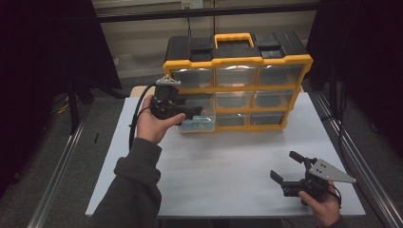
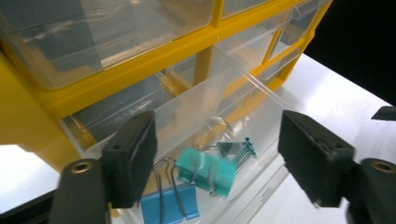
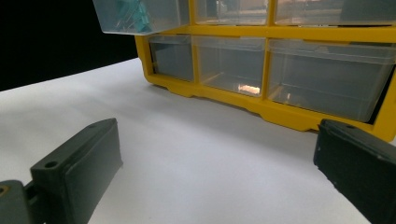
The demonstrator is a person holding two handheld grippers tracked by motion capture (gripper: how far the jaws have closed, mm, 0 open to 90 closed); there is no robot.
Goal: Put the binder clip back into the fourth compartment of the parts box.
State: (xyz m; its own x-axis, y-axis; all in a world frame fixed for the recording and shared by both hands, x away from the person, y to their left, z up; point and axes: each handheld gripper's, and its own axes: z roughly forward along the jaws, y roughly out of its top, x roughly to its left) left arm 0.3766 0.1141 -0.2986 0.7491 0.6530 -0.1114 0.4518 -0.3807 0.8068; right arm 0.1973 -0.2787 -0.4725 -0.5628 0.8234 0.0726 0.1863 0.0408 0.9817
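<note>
Dark curtains close off both sides of the room, and a white counter (image 1: 228,161) fills the middle of the high view. At its far edge, in the upper centre of the frame, stands a yellow organiser (image 1: 237,85) with clear drawers and a black top. Its lower left drawer (image 2: 243,107) is pulled out, and in the left gripper view it takes up the middle of the picture.

Inside that drawer lie binder clips: a teal clip (image 2: 208,170) near the centre bottom, tilted, and a blue clip (image 2: 168,207) just beside it at the lower left, the two touching or nearly so.

In the high view the left tool (image 1: 190,114) sits left of centre, held over the open drawer. Its jaws stand part open with nothing between them; the clips lie below and beyond the pads.

At the lower right of the high view the right tool (image 1: 287,168) hovers low over the counter, well apart from the organiser. Its jaws are wide apart and hold nothing.
</note>
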